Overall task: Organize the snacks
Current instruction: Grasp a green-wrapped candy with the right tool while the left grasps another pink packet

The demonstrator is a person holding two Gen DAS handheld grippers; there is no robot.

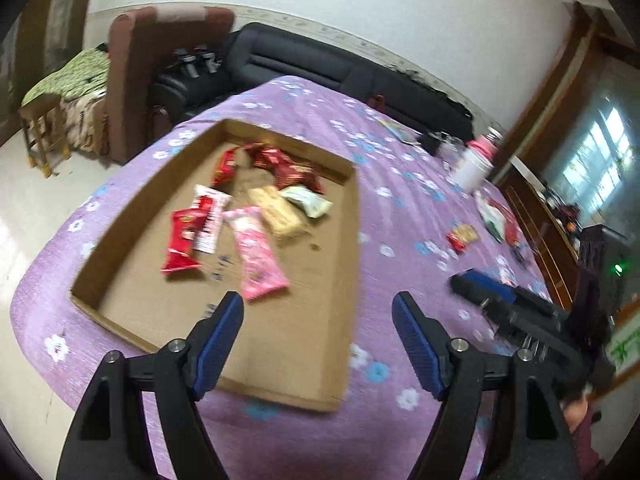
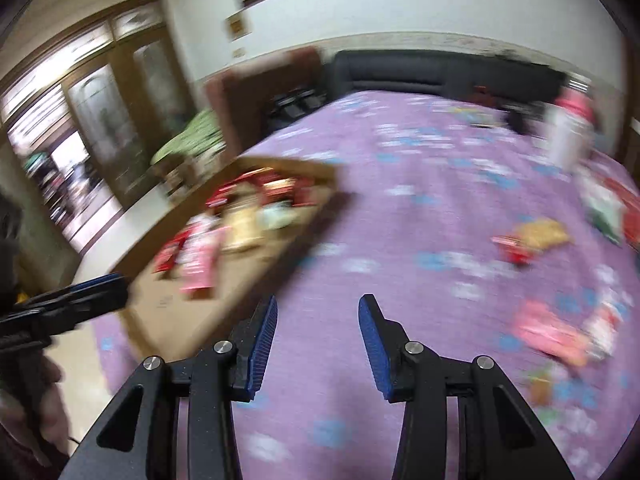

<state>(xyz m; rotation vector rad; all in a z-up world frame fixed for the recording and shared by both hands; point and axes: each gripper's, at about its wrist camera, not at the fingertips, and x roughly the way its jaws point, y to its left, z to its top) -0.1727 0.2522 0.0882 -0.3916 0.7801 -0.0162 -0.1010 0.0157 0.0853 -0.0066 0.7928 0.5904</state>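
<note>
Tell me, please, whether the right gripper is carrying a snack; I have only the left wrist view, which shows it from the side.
Observer: No. The right wrist view shows the right gripper with its jaws apart and only the purple cloth between them.
Operator: Are any loose snacks hidden from me?
Observer: Yes. A pink packet lies on the cloth to that gripper's right, outside the cardboard tray.
Operator: Is anything beside it?
Observer: A small white and red packet lies next to it. The picture is too blurred to tell whether they touch.
</note>
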